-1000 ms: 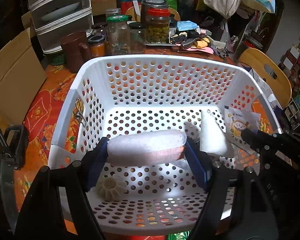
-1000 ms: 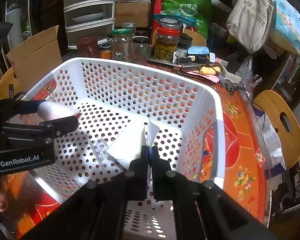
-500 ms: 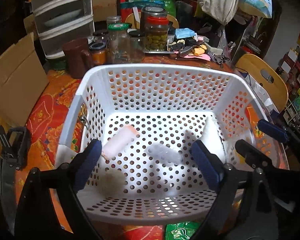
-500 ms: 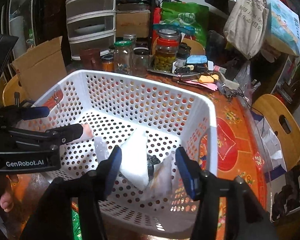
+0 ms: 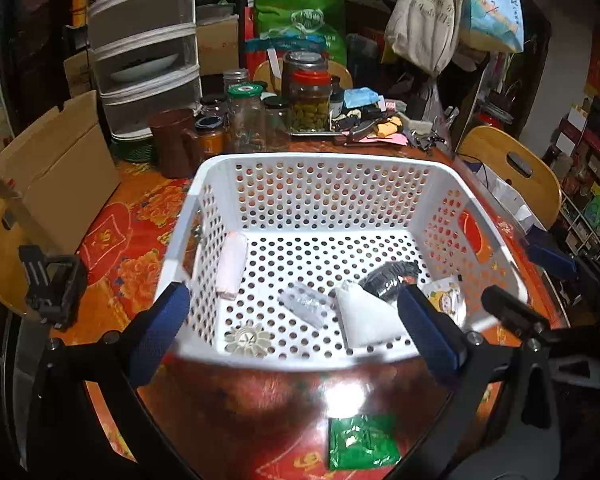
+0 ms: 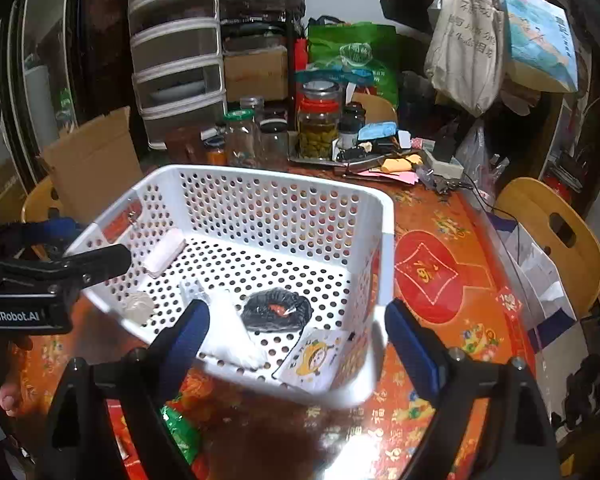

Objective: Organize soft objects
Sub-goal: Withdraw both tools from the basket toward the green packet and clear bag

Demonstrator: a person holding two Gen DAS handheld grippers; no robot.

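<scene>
A white perforated basket [image 5: 320,162] [image 6: 268,178] holds a pink-white sponge [image 5: 232,266] [image 6: 164,254] by its left wall. Also inside lie a white triangular pouch [image 5: 364,316] [image 6: 232,332], a black coil [image 5: 388,280] [image 6: 278,310], a cartoon packet [image 5: 444,300] [image 6: 316,360], a clear packet [image 5: 306,308] and a flower-shaped piece [image 5: 246,338]. My left gripper [image 5: 291,296] [image 6: 84,240] hangs over the near rim, jaws opening, gripping nothing. My right gripper [image 6: 296,312] [image 5: 520,276] hovers at the near right corner, jaws also opening and empty.
A green packet [image 5: 362,442] [image 6: 180,432] lies on the red patterned table in front of the basket. Jars [image 5: 244,120] crowd behind it, a cardboard box [image 5: 56,168] stands at left, and a wooden chair [image 5: 508,168] at right.
The left gripper let go of the sponge, which now lies by the left wall. The right gripper released the pouch and packet. Both opened wide and drew back and up.
</scene>
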